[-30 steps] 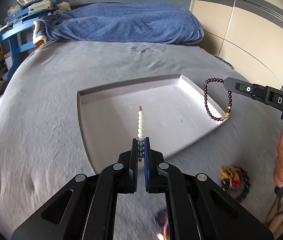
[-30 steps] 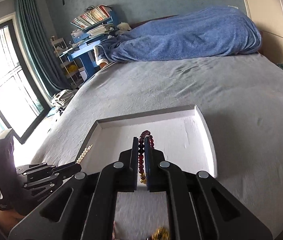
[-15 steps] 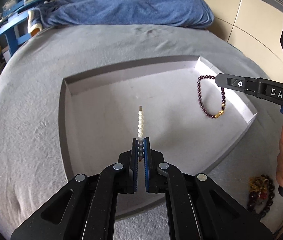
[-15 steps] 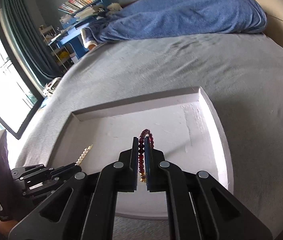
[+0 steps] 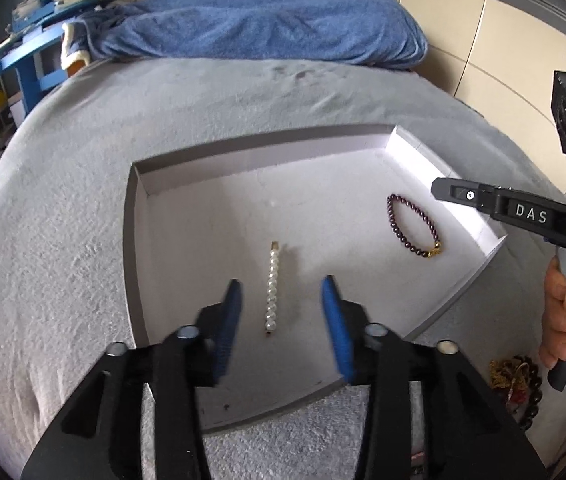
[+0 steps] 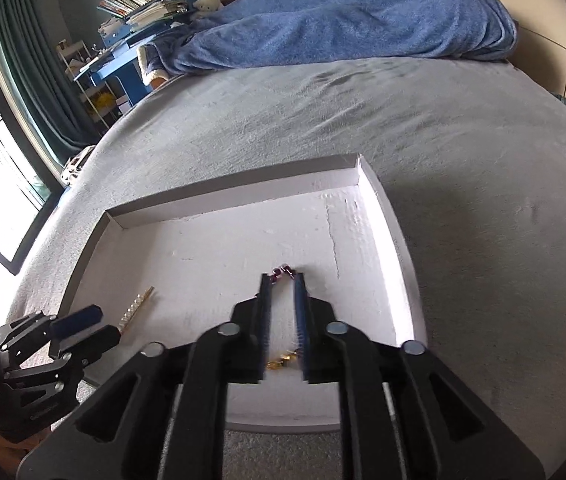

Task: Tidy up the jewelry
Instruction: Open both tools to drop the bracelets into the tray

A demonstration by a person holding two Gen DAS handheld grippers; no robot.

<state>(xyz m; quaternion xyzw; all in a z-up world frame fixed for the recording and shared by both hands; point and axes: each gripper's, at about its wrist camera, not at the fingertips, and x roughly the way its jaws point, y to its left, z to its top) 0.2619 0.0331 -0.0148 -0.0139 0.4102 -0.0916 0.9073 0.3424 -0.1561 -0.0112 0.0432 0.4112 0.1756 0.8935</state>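
Jewelry lies in a shallow white tray on the grey bed. Toward the tray's left, a pearl strand rests flat between the wide-spread fingers of the left tool, untouched by either pad. Farther right, a dark red bead bracelet lies on the tray floor; the right tool hovers over it, jaws narrowly parted and gripping nothing. Another dark beaded piece sits on the bed beyond the tray's right corner.

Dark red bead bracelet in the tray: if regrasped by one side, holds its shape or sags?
The dark red bead bracelet probably sags: it is a loose loop of small strung beads, lying flat in the white tray. Round beads may slip between the jaws. Likely light.
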